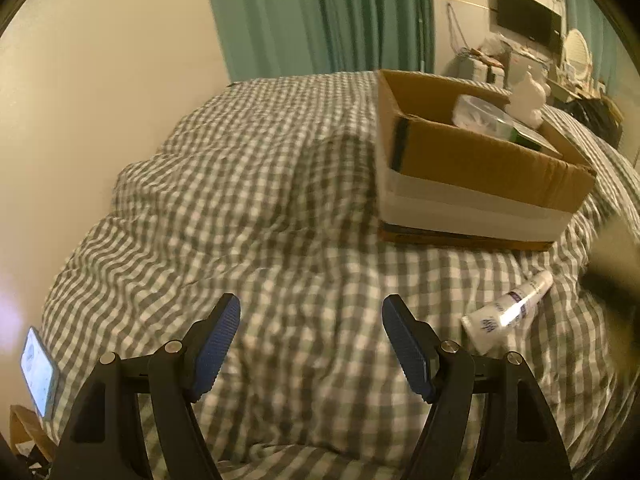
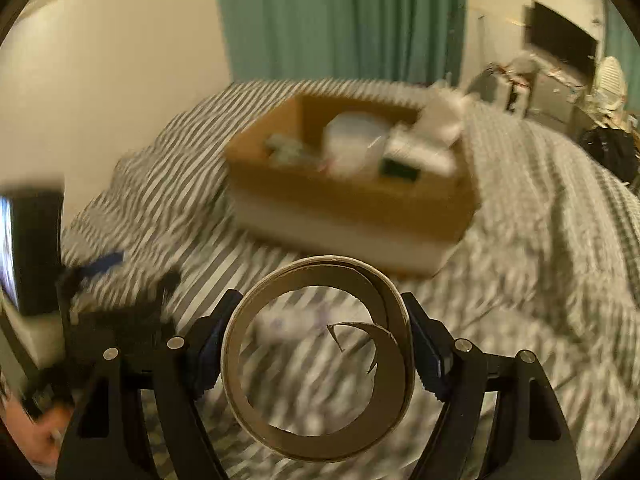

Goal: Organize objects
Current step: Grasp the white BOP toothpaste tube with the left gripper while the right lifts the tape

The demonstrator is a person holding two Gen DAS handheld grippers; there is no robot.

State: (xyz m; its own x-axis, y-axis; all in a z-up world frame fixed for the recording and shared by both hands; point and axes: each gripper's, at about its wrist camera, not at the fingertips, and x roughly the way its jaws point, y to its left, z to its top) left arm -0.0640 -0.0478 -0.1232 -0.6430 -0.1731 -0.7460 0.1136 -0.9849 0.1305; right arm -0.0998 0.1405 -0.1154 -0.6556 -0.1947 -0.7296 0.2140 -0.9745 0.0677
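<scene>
Checked bedding blurs; right claw grips cardboard ring.

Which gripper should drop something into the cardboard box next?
Probably right: the right gripper already holds the cardboard ring, facing the cardboard box. The left gripper is open, empty.

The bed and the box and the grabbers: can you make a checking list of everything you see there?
Surface: checked bedspread, rumpled.
Job's things: cardboard ring in the right gripper; white tube lying on the bedspread; cardboard box already holding a clear tub and other items.
Clutter: lit phone at the bed's left edge.
Grippers: left gripper open, empty; right gripper shut on the ring.
Cables: wires on the far wall, blurry.
Surroundings: green curtain, dark screen, cluttered desk.
</scene>
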